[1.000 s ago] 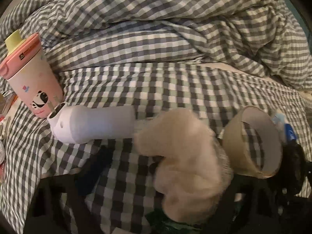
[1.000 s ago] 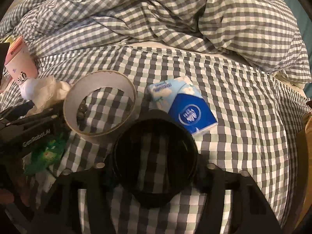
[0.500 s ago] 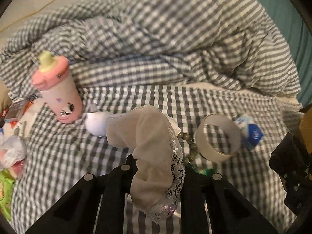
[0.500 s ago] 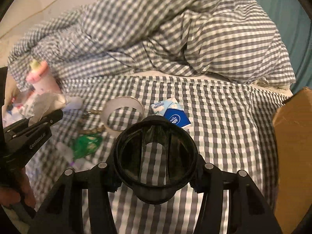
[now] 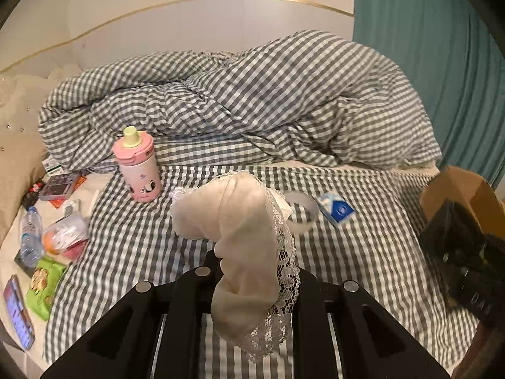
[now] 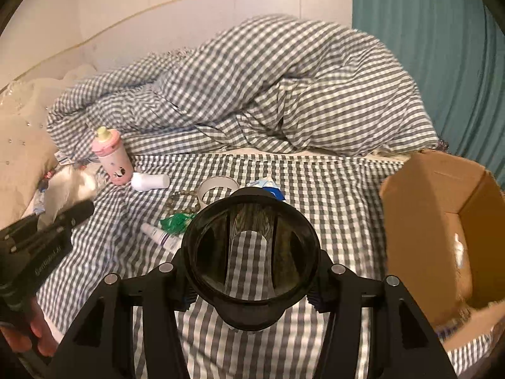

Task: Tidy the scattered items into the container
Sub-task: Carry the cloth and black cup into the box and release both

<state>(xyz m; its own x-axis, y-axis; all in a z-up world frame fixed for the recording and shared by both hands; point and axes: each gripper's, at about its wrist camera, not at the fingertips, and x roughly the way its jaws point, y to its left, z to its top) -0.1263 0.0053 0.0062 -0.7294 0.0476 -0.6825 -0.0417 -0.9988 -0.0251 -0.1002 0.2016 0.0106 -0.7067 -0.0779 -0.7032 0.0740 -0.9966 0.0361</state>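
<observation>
A cream fabric garment edged with white lace (image 5: pixel 240 237) is held pinched between the fingers of the left gripper (image 5: pixel 249 284), hanging limp above the grey-and-white checked bed (image 5: pixel 363 252). A round black ring-shaped object with cross bars (image 6: pixel 251 249) is clamped between the fingers of the right gripper (image 6: pixel 252 287), also lifted clear of the bed. The open brown cardboard box (image 6: pixel 442 230), taken to be the container, stands at the bed's right edge.

The garment is judged light, soft and shapeless; it can be taken anywhere on a bunched fold, though the lace trim could snag and the loose end may drape over the box wall. The black ring is judged stiff and light, and is best held across its rim, as it is now.

A pink drinking bottle with a yellow-green spout (image 5: pixel 139 165), a white cylindrical bottle (image 6: pixel 150 181), a beige tape roll (image 6: pixel 219 189), a blue-and-white tissue pack (image 5: pixel 336 207), a string of beads (image 6: pixel 180 202) and a green packet (image 6: pixel 176 221) lie near the bed's middle, toward its left edge.
</observation>
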